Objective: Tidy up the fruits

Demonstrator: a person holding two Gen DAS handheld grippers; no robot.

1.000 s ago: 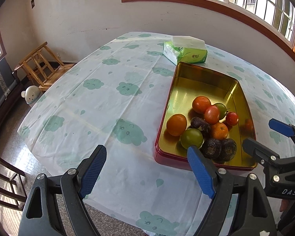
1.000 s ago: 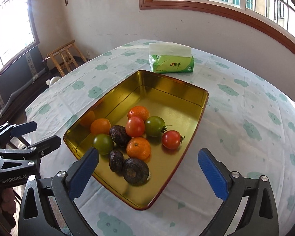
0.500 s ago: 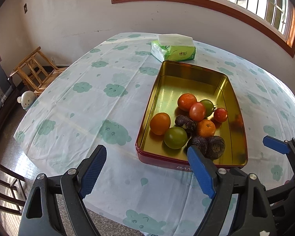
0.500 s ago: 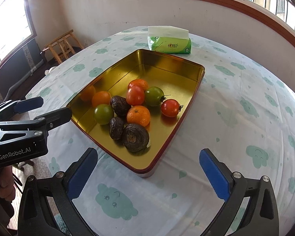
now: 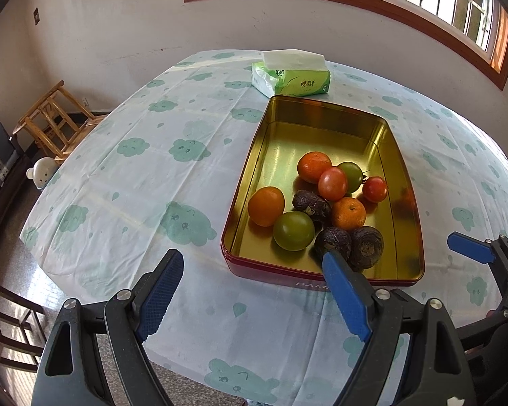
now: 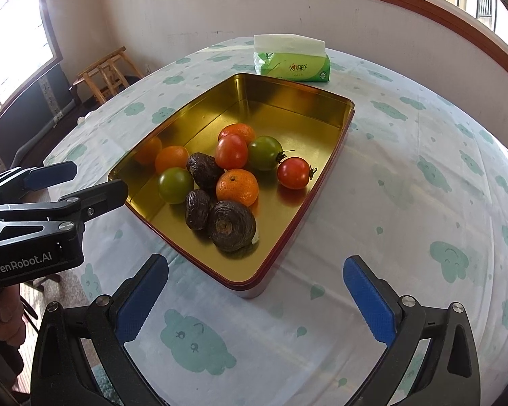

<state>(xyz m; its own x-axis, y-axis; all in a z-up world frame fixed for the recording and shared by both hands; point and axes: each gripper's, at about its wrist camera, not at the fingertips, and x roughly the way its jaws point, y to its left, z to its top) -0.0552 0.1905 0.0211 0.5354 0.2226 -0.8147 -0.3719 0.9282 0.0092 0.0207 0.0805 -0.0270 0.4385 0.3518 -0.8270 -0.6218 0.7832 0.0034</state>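
Note:
A gold tin tray with a red rim lies on the table and holds several fruits: oranges, red tomatoes, green tomatoes and dark wrinkled passion fruits. My left gripper is open and empty, above the table just in front of the tray's near rim; it also shows in the right wrist view. My right gripper is open and empty, near the tray's near corner; one of its fingers shows in the left wrist view.
A green tissue pack lies behind the tray. The round table has a white cloth with green clouds. A wooden chair stands by the wall at the left, with a small white object on the floor.
Both grippers have drawn back from the tray toward the table's near edge and stayed open. The fruits have not moved.

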